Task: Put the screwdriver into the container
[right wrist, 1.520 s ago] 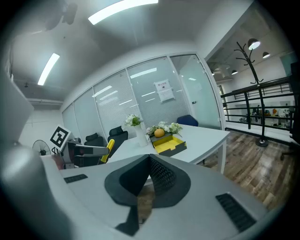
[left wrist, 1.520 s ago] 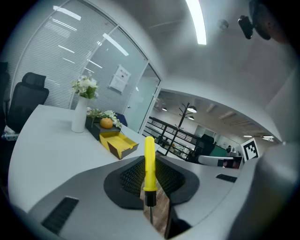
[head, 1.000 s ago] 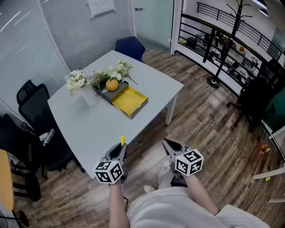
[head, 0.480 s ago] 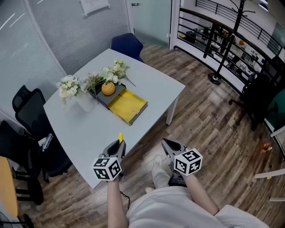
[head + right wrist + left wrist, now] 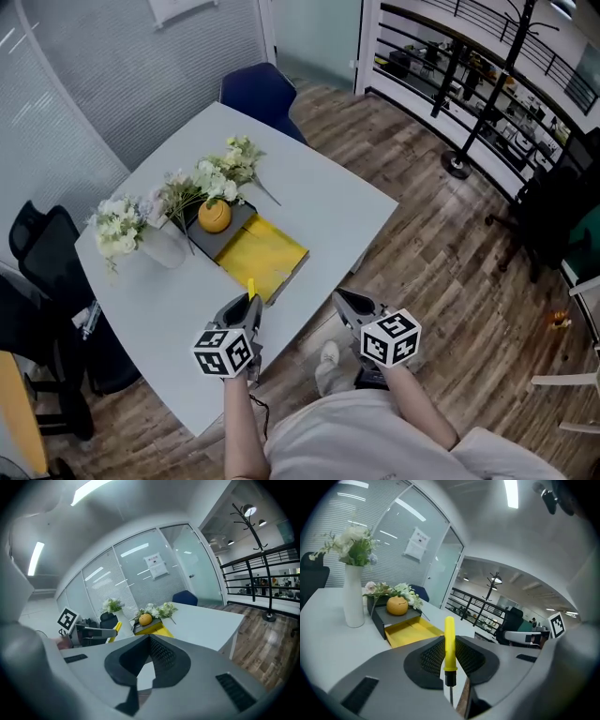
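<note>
A screwdriver with a yellow handle (image 5: 449, 641) stands upright between the jaws of my left gripper (image 5: 451, 654), which is shut on it, its thin metal shaft pointing down. In the head view the left gripper (image 5: 250, 307) hovers over the white table's near edge, the yellow handle (image 5: 250, 287) just short of the yellow tray (image 5: 267, 255). That tray (image 5: 408, 632) lies open beside a dark grey box. My right gripper (image 5: 345, 302) hangs off the table's edge to the right, its jaws (image 5: 150, 638) shut with nothing in them.
On the white table (image 5: 319, 202) stand a white vase of flowers (image 5: 161, 246), an orange (image 5: 214, 217) on the dark box, and loose flowers (image 5: 230, 159). A blue chair (image 5: 258, 91) stands at the far side and a black chair (image 5: 37, 244) at the left. Wooden floor lies to the right.
Both grippers have come forward towards the table. The left one, still shut on the screwdriver, now sits over the table's edge close to the yellow tray.
</note>
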Demonstrator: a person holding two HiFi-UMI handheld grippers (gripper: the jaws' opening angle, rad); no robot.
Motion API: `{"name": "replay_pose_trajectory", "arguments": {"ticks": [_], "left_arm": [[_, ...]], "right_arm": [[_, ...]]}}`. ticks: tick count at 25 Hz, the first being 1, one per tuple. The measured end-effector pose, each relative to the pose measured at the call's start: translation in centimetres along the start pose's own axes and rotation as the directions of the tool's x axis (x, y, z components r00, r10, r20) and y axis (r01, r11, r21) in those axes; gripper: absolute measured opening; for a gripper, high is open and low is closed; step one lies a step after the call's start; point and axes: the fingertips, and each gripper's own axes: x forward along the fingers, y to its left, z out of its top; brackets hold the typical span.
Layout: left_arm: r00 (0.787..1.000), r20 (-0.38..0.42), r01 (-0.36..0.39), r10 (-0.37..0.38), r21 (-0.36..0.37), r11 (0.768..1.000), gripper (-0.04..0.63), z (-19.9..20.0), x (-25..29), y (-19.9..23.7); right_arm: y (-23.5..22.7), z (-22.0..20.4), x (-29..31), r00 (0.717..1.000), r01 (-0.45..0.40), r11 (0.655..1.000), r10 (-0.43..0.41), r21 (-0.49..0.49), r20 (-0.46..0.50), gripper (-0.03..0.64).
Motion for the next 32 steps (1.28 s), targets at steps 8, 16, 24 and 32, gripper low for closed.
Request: {"name": "replay_pose_trajectory", "arguments": {"ticks": [8, 16, 24, 32], "left_arm": [[0.998, -0.017, -0.059, 0.059, -0.005, 0.998, 0.067, 3.7, 4.8, 2.3], [0.996, -0.035, -0.088, 0.088, -0.01, 0.996, 0.067, 4.5, 6.4, 4.0], [0.994, -0.072, -0.077, 0.076, -0.006, 0.997, 0.067, 4.0, 8.0, 4.8], [0.992, -0.11, -0.07, 0.067, -0.022, 0.997, 0.067, 3.6, 10.4, 6.3]], "right_arm": [[-3.9, 4.2, 5.6, 0.998, -0.064, 0.998, 0.064, -0.011, -0.019, 0.015], [-4.5, 4.8, 8.3, 0.994, -0.103, 0.995, 0.102, -0.013, -0.037, 0.015], [-5.3, 5.1, 9.8, 0.993, -0.103, 0.995, 0.102, -0.019, -0.052, 0.015], [-6.9, 5.2, 11.8, 0.992, -0.092, 0.995, 0.088, -0.034, -0.094, 0.015]]}}
